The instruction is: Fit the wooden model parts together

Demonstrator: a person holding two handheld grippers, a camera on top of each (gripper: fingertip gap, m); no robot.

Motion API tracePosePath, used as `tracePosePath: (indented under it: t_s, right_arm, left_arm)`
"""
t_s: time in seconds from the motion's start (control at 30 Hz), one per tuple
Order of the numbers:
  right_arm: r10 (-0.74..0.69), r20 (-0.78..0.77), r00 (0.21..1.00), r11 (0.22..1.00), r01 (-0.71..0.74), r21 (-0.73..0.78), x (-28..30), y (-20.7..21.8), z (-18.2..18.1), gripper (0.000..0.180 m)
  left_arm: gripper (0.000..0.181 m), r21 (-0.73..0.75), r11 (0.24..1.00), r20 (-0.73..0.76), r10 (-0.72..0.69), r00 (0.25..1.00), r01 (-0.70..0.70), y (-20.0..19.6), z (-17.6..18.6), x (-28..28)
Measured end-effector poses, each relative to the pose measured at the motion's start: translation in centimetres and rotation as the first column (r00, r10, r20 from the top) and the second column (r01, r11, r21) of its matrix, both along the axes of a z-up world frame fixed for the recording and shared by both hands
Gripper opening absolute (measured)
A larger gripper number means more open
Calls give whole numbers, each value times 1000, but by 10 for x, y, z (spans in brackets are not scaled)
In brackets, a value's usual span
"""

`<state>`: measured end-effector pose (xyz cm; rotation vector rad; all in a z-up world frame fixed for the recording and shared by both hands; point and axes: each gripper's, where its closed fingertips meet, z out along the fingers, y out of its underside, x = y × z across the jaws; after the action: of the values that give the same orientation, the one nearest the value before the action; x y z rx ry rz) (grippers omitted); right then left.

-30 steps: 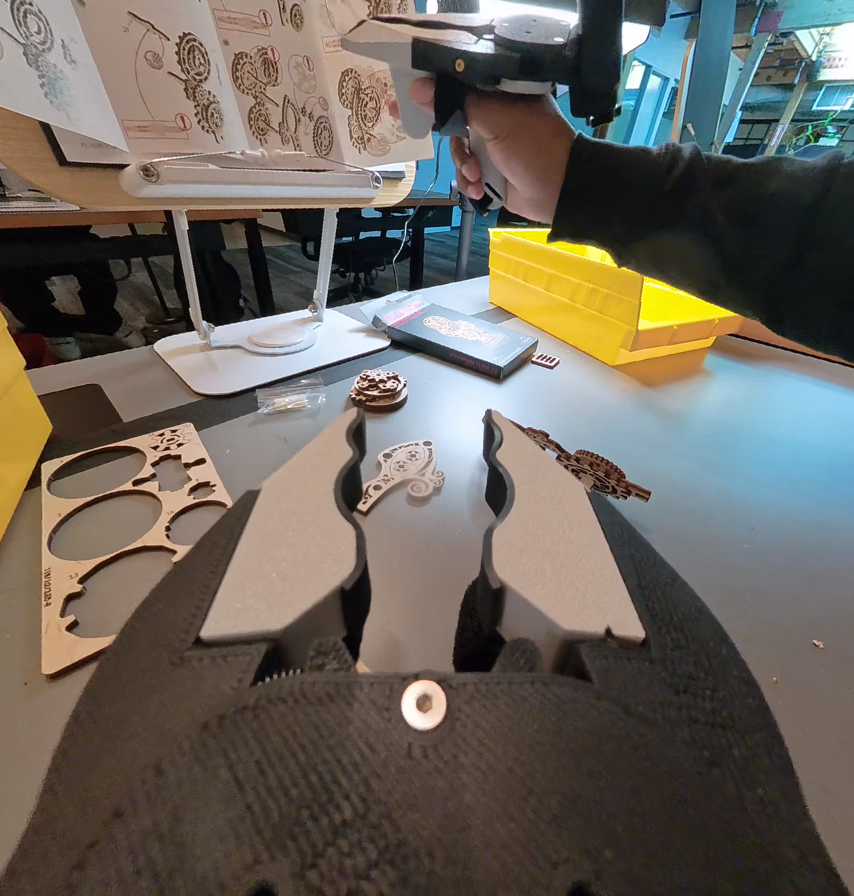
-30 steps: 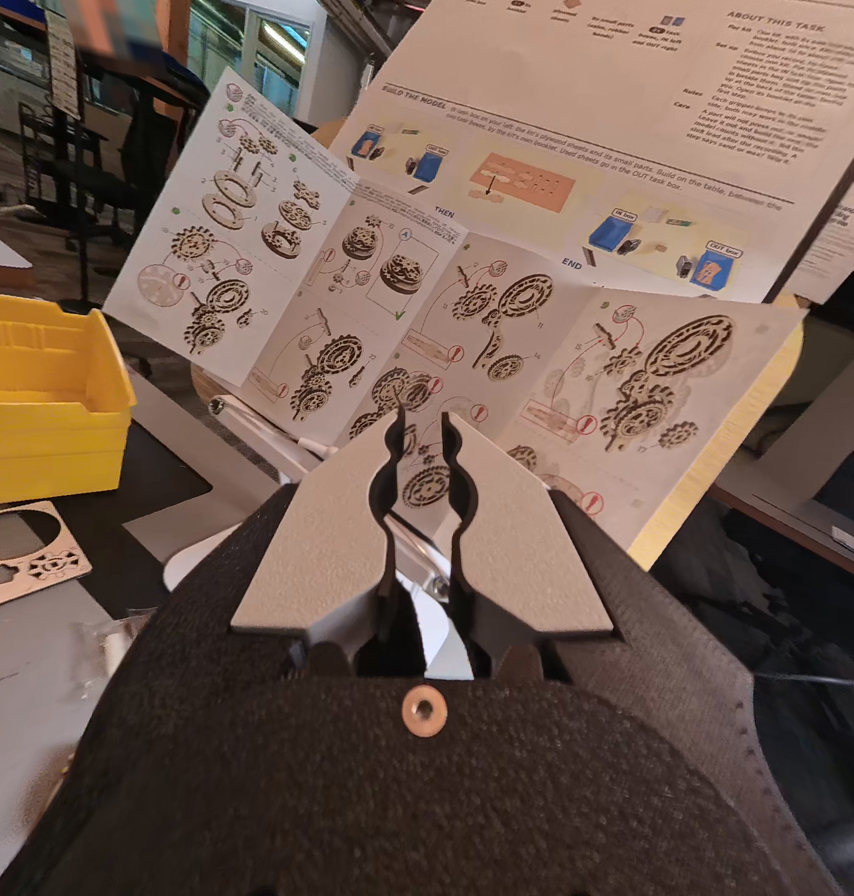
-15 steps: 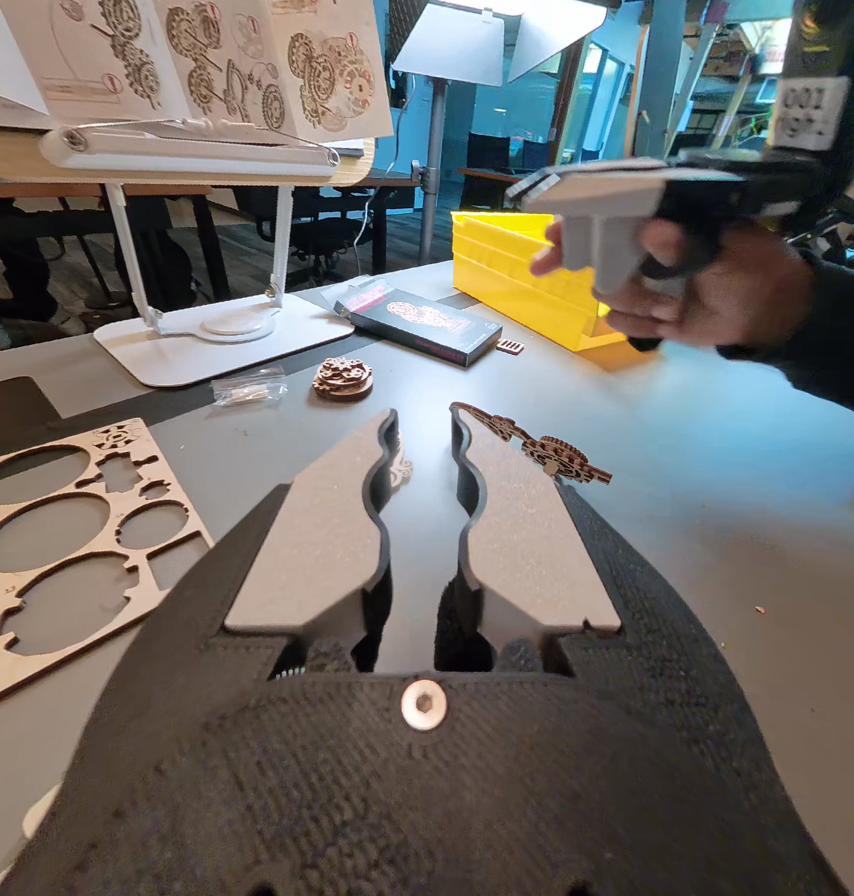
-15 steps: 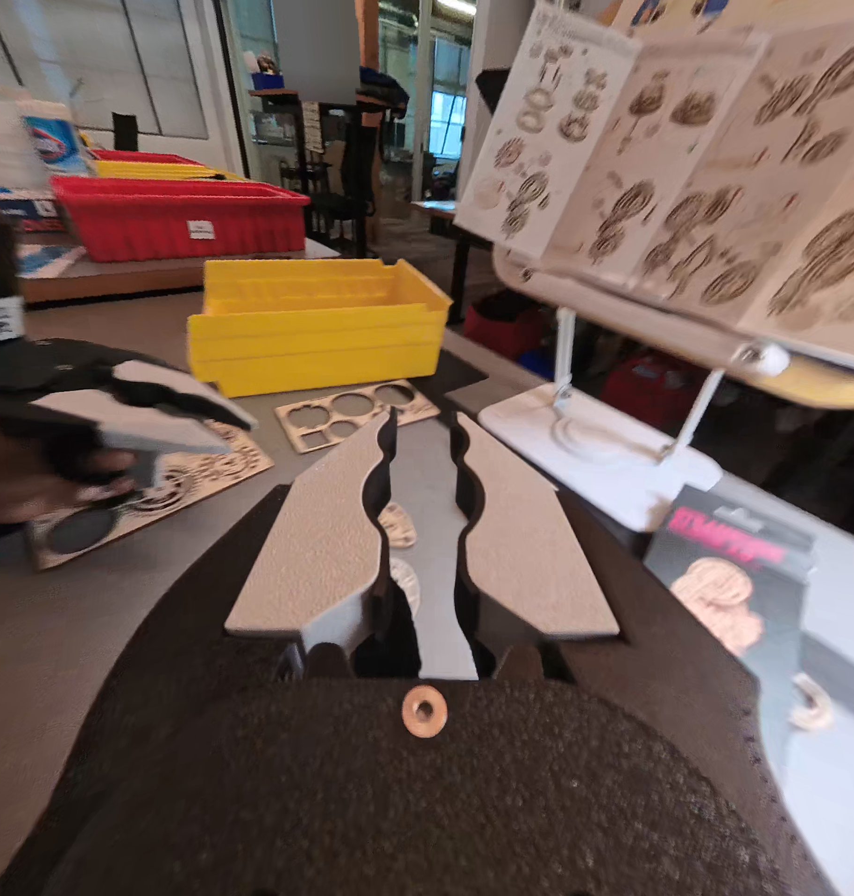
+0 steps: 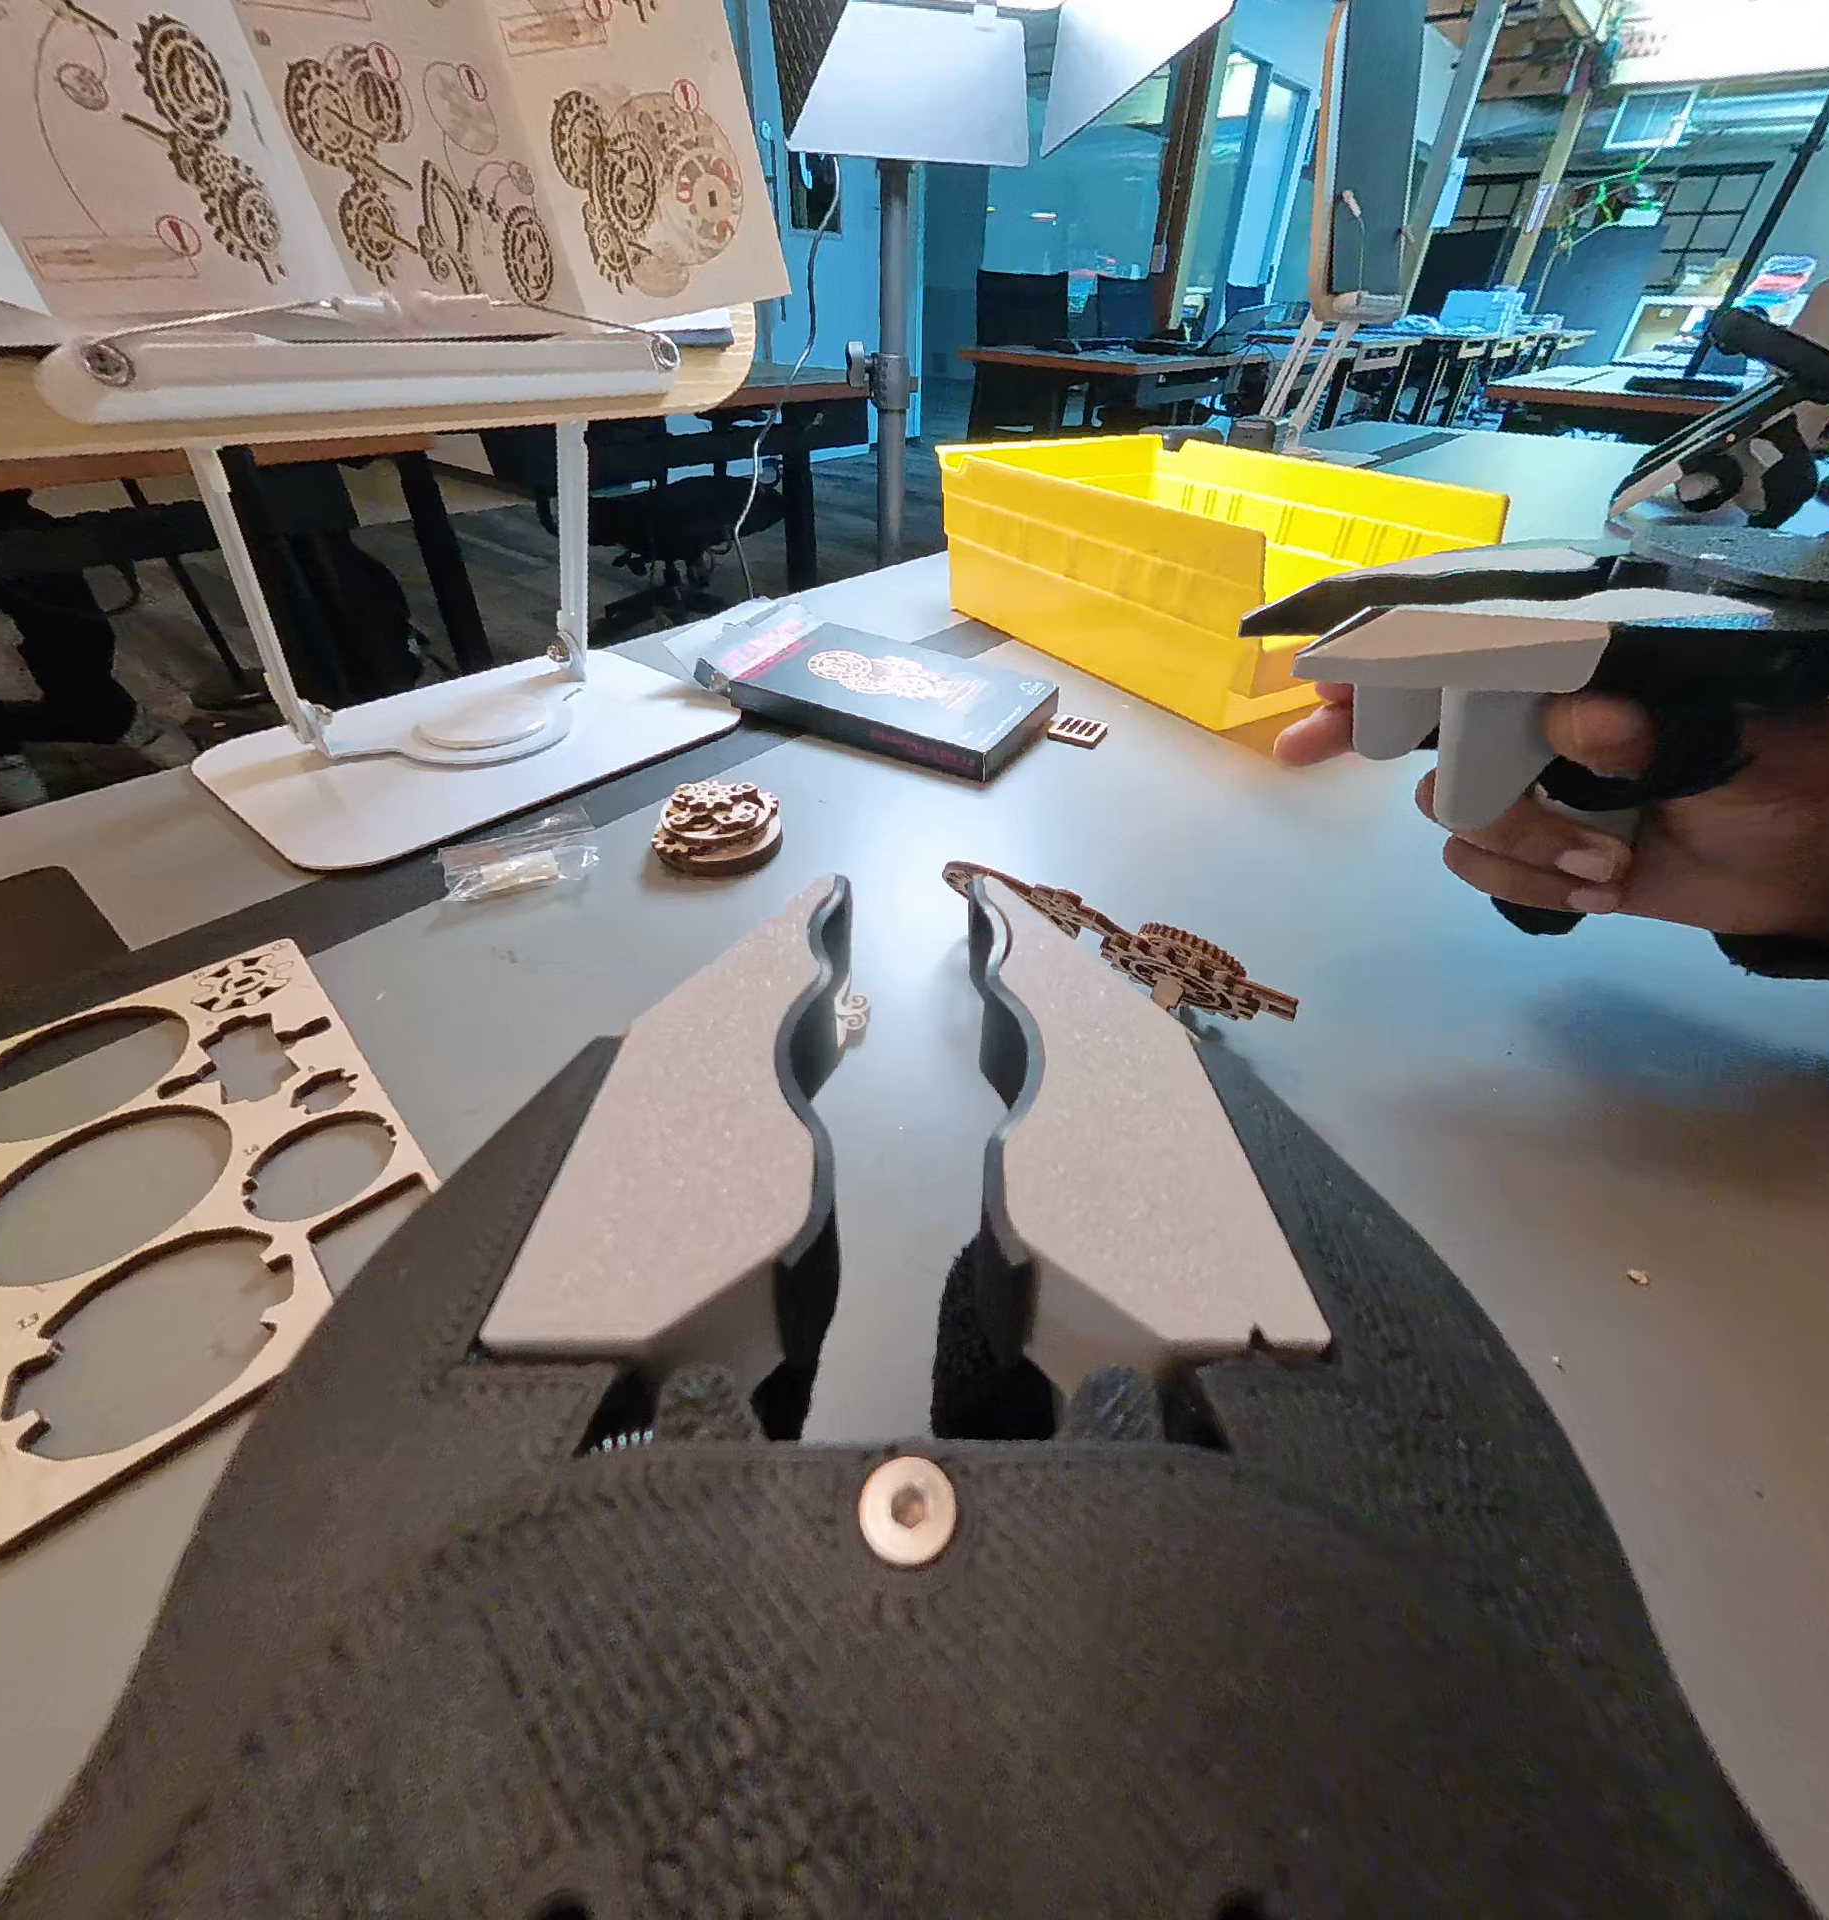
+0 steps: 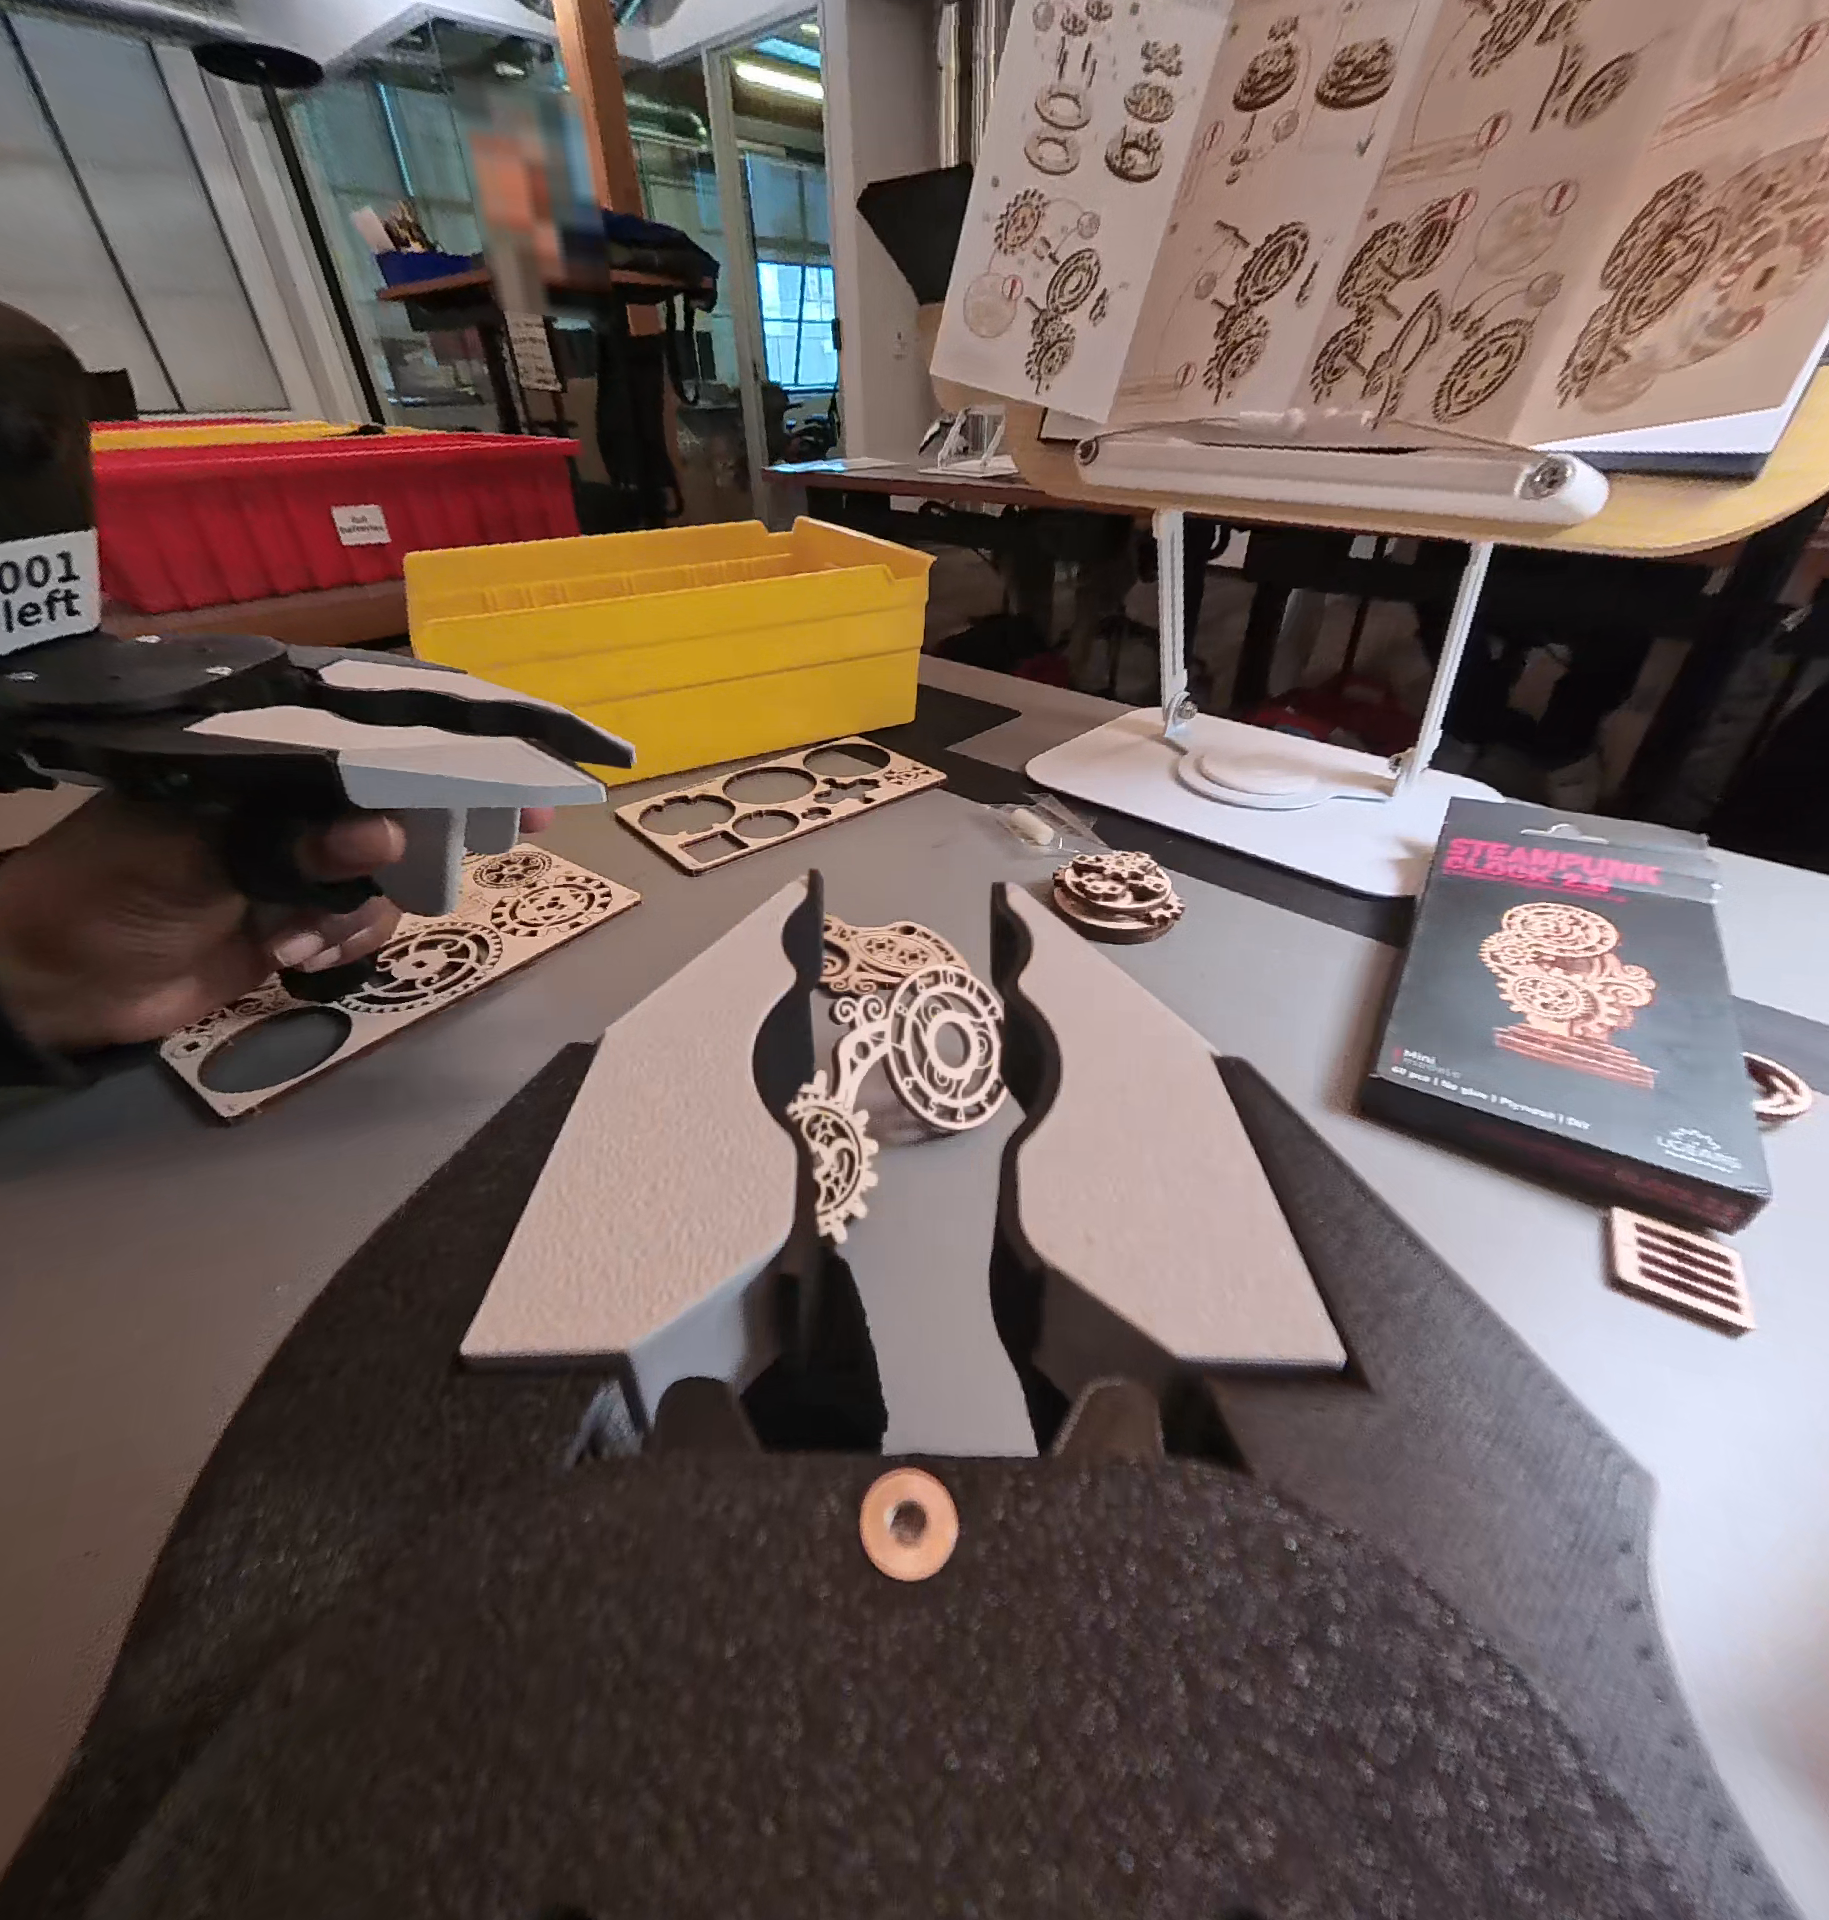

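Left wrist view looks along the left gripper (image 5: pixel 905 914), held low over the grey tabletop (image 5: pixel 1461 1143) with its two grey fingers narrowly parted and nothing between them; the tip of a pale scrollwork wooden piece (image 5: pixel 853 1010) shows in the gap, lying on the table. Just beside the right finger lies a dark wooden gear arm assembly (image 5: pixel 1159 951), and farther off a small round stack of wooden gears (image 5: pixel 718 826). To the right, a person's hand (image 5: pixel 1658 842) grips the right gripper (image 5: pixel 1279 636) level above the table, its tips pointing left toward a yellow plastic bin (image 5: pixel 1097 582). In the right wrist view, the right gripper (image 6: pixel 905 904) stands moderately open and empty; an ornate pale wooden clock-face part with a small gear (image 6: pixel 910 1060) sits on the table between the fingers, and whether it touches either one I cannot tell. The left gripper (image 6: pixel 588 769) hovers over an engraved plywood sheet of uncut gears (image 6: pixel 494 935). A punched-out plywood sheet (image 5: pixel 110 1226) lies at the left, a black cardboard kit box (image 6: pixel 1575 1018) at the right, and a white stand holding a folded instruction sheet (image 6: pixel 1409 239) rises behind. Beyond are desks, chairs and a red bin (image 6: pixel 318 509).
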<state>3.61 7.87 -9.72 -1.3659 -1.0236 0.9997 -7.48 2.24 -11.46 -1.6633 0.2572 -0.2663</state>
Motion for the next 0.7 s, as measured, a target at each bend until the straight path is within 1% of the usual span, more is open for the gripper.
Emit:
tracePosePath:
  t_s: [0.17,0.2,0.27,0.37,0.7]
  right_arm:
    - [-46,-65,997,995,51,80,10,4,17,30]
    - [-58,-79,995,994,65,85,12,6,19,30]
    - [-81,-99,992,993,89,81,17,11,22,31]
    - [-97,-108,989,993,103,56,21,16,21,32]
    - [-84,-112,990,996,86,18,23,17,18,33]
  left_arm:
    - [27,12,1000,16,16,1000,-17,1,3,-3]
    - [31,16,1000,19,27,999,-27,1,4,-4]
    - [36,23,999,25,44,999,-44,1,5,-8]
    - [38,25,998,46,49,998,-50,1,6,-10]
    - [39,21,999,68,48,997,-50,1,6,-11]
